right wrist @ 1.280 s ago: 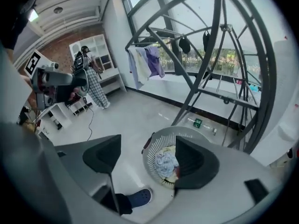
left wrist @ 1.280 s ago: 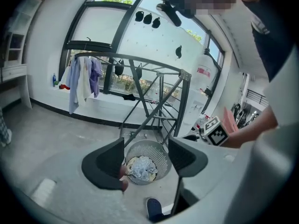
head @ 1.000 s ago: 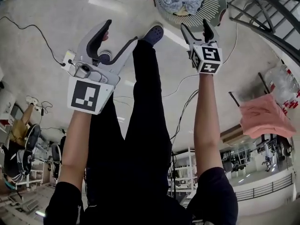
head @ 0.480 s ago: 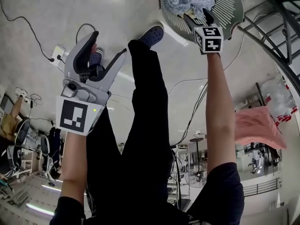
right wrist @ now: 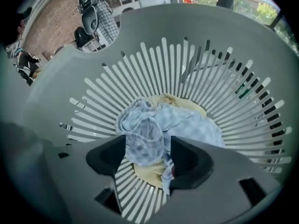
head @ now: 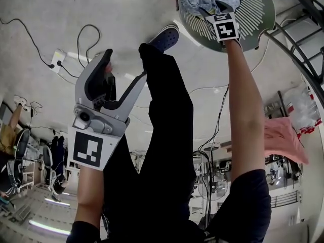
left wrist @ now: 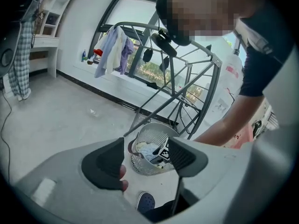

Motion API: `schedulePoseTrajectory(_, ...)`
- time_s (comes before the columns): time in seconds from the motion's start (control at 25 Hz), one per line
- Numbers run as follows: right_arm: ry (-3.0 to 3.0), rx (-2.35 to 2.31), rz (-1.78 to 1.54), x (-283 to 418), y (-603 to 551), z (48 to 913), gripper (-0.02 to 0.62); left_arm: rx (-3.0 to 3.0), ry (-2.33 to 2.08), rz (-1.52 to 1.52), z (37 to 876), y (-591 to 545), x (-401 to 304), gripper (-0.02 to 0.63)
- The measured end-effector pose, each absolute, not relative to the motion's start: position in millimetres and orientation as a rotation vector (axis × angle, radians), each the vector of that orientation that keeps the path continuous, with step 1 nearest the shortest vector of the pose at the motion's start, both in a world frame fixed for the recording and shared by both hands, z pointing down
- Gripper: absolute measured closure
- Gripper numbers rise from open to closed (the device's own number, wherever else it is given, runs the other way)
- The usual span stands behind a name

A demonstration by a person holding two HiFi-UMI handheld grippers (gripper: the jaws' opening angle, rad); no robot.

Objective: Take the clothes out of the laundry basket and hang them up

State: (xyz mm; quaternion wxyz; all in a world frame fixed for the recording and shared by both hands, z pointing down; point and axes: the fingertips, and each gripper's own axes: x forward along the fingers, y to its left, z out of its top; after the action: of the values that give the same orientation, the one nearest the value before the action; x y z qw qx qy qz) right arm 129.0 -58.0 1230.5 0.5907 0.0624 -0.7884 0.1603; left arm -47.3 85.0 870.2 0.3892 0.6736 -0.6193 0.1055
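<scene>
The right gripper [right wrist: 148, 158] points steeply down into the laundry basket [right wrist: 140, 78], which stands on the floor [head: 61, 14] by the person's foot. Reaching in from above makes sense, as the basket is deep and the clothes lie at its bottom. A bunched fold of the blue checked cloth [right wrist: 187, 125] sits right between its jaws, filling the gap from pad to pad. The jaws have just been closing in on it, though they stand fairly wide and I see no pinch in the fabric, so I would not call it clamped yet. A pale yellow cloth [right wrist: 147, 174] lies under the blue one, touching it, and may get dragged along if the bite goes deep.

The left gripper [head: 121, 72] hangs well apart from the basket, above bare floor, with its jaws spread and nothing between them. It looks to be kept free to help spread the garment later. The dark drying rack [left wrist: 187, 78] stands just beyond the basket, and a pink cloth [head: 283, 140] is draped off to the right.
</scene>
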Motion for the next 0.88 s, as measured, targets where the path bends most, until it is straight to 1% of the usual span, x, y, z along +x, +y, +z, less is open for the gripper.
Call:
schedulePoseTrajectory(0.12, -1.783, 0.086, 0.323, 128.0, -48.8, 1247.7, 0.31, 1.682, -1.598, 0.259, 877.5, 88.8, -60.2, 0.308)
schedulePoseTrajectory(0.16, -1.775, 0.089, 0.309, 127.8, -49.3, 1251.1, 0.337, 1.661, -1.608, 0.246, 880.4, 89.8, -64.7, 0.308)
schedulePoseTrajectory(0.28, -1.785, 0.164, 0.296, 125.7, -61.9, 1251.3, 0.497, 1.6, -1.63, 0.175, 885.0, 89.7, -71.5, 0.308)
schedulePoseTrajectory(0.36, -1.788, 0.196, 0.29, 124.3, -62.1, 1246.9, 0.543, 1.585, -1.624, 0.168, 886.9, 93.0, -70.4, 0.308)
schedulePoseTrajectory(0.48, -1.799, 0.202, 0.3, 121.4, -54.3, 1234.7, 0.559, 1.566, -1.599, 0.162, 884.8, 99.4, -67.1, 0.308)
schedulePoseTrajectory(0.64, -1.837, 0.251, 0.34, 120.8, -60.4, 1204.0, 0.561, 1.57, -1.573, 0.125, 868.5, 99.7, -57.9, 0.308)
schedulePoseTrajectory(0.88, -1.896, 0.383, 0.363, 128.0, -61.8, 1120.3, 0.563, 1.639, -1.533, 0.128, 834.7, 94.7, -54.2, 0.308)
